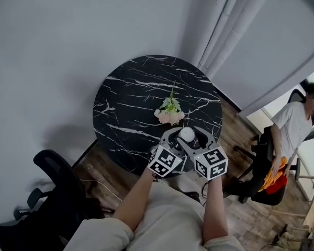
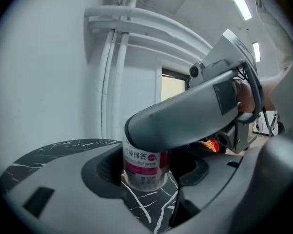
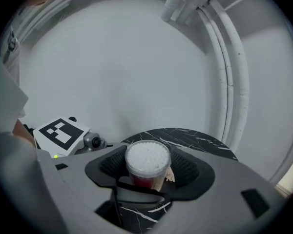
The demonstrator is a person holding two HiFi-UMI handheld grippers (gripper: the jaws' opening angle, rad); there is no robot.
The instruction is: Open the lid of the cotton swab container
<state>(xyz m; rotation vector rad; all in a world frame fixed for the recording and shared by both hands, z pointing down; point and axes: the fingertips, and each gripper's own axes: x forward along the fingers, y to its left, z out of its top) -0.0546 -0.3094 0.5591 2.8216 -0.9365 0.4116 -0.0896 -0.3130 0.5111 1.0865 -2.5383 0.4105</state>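
While the left tongs [image 2: 147,183] stand apart around the cotton swab container [image 2: 145,167] at the counter's [image 1: 126,95] lower edge, they should squeeze its body so the right tongs [image 3: 147,173], clamped on the lid [image 3: 147,155], can pull.

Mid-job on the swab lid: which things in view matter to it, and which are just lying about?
Job: cotton swab container, left gripper, right gripper, marble table.
Lying about: flower bunch, black office chair, seated person.
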